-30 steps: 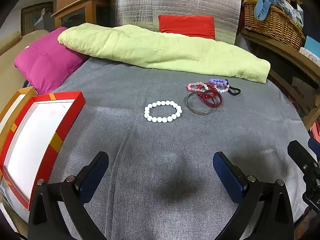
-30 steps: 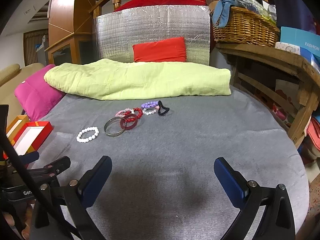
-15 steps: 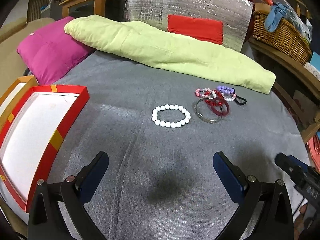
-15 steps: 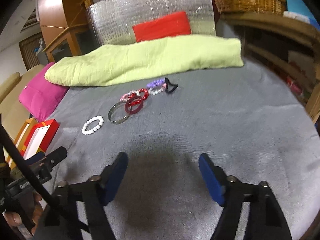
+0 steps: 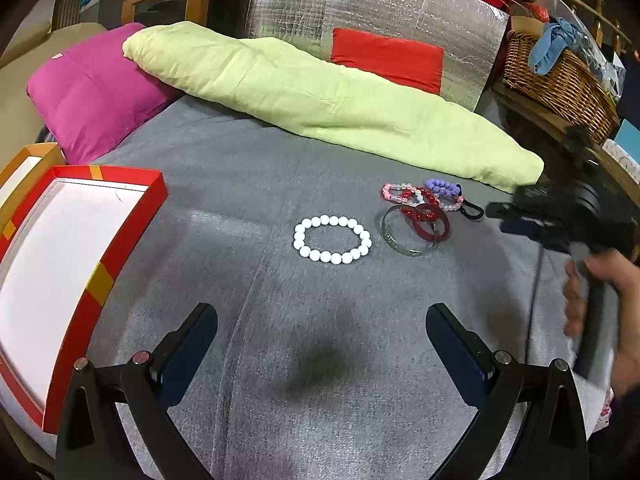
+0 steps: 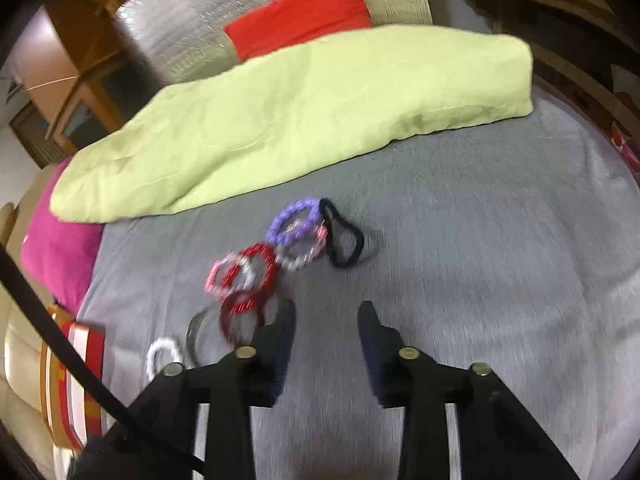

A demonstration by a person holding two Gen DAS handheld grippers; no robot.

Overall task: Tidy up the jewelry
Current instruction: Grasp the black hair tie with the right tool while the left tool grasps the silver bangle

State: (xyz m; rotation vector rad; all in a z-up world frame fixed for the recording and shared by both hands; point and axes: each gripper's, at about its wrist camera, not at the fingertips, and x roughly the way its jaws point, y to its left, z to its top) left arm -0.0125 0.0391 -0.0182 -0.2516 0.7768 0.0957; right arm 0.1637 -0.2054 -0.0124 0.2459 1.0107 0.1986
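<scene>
A white bead bracelet (image 5: 332, 239) lies alone on the grey bed cover (image 5: 280, 300). To its right is a cluster: a clear bangle (image 5: 404, 236), a dark red bangle (image 5: 430, 226), pink (image 5: 394, 192) and purple bead bracelets (image 5: 442, 188), and a black hair tie (image 5: 472, 212). My left gripper (image 5: 320, 332) is open and empty, short of the white bracelet. My right gripper (image 6: 326, 320) is part-closed but empty, just short of the cluster; the purple bracelet (image 6: 294, 220) and hair tie (image 6: 344, 240) lie ahead of it. It also shows in the left wrist view (image 5: 560, 216).
A red box with a white inside (image 5: 60, 264) sits at the left bed edge (image 6: 80, 384). A lime-green folded quilt (image 5: 328, 100) and magenta pillow (image 5: 92, 92) lie along the far side. A wicker basket (image 5: 560, 76) stands on a shelf at the right.
My right gripper has moved forward and down towards the bracelet cluster, and its jaws have narrowed a lot. My left gripper has shifted slightly; the bracelets have not moved.
</scene>
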